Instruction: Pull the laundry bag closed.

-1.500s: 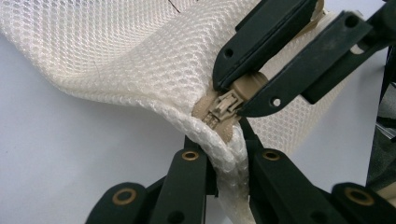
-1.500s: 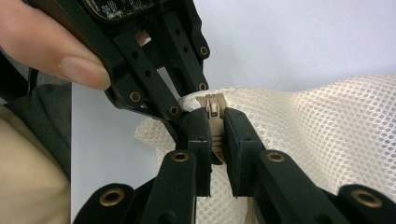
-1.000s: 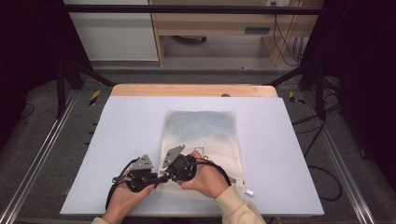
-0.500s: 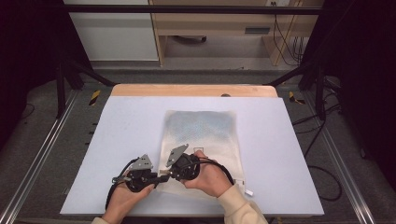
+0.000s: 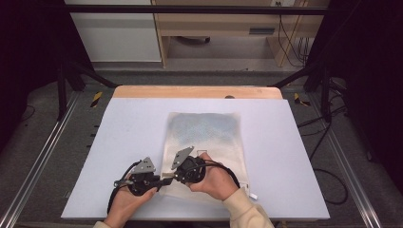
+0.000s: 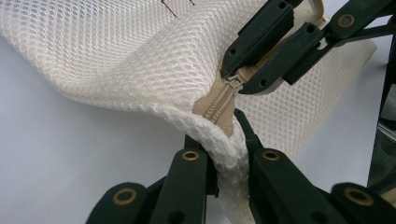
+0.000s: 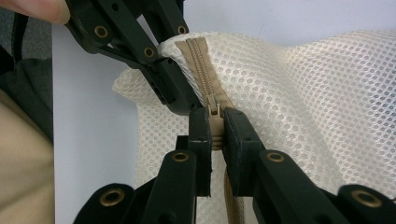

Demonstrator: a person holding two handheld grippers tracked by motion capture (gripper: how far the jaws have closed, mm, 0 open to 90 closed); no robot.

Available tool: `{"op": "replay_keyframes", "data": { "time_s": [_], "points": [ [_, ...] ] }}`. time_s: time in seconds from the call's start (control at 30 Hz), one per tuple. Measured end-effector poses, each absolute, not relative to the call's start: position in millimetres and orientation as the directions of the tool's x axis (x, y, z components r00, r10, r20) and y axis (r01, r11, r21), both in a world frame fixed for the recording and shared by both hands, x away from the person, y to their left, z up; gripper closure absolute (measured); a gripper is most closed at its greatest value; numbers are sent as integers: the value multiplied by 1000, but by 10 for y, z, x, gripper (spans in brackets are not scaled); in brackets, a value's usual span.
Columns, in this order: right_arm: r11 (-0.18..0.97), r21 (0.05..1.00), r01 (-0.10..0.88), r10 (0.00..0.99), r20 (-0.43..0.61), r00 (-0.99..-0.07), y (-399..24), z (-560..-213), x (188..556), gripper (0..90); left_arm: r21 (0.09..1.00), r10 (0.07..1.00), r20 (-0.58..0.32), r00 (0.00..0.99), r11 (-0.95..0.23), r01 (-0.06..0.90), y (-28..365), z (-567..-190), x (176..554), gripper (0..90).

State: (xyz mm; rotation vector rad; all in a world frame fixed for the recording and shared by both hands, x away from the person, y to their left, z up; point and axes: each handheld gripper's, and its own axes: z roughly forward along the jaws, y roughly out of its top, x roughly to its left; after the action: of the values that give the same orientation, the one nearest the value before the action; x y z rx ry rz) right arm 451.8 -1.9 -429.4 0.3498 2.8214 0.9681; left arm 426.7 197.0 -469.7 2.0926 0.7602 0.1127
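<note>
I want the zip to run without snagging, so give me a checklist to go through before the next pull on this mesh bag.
1. Right gripper shut on the beige zipper pull: ok; the pull sits between the pads.
2. Left gripper clamps the corner of the cream mesh laundry bag at the zip's end: ok.
3. Beige zipper tape straight between the two grips: ok; it runs unkinked from slider to corner.
4. Mesh clear of the slider's path: cannot tell; the jaws hide the teeth beyond it.
5. Rest of the bag flat on the white table: ok; just the gripped corner is lifted.
6. Cables clear of the bag: cannot tell.
</note>
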Motion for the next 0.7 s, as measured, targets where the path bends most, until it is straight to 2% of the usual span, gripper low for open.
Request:
{"op": "replay_keyframes", "data": {
  "time_s": [0.7],
  "points": [
    [768, 618, 170, 261, -59, -964, -28, -4300, 4495, 821, 769, 553, -204, 808, -420, 482, 1972, -4706, 4265, 856]
  ]
}}
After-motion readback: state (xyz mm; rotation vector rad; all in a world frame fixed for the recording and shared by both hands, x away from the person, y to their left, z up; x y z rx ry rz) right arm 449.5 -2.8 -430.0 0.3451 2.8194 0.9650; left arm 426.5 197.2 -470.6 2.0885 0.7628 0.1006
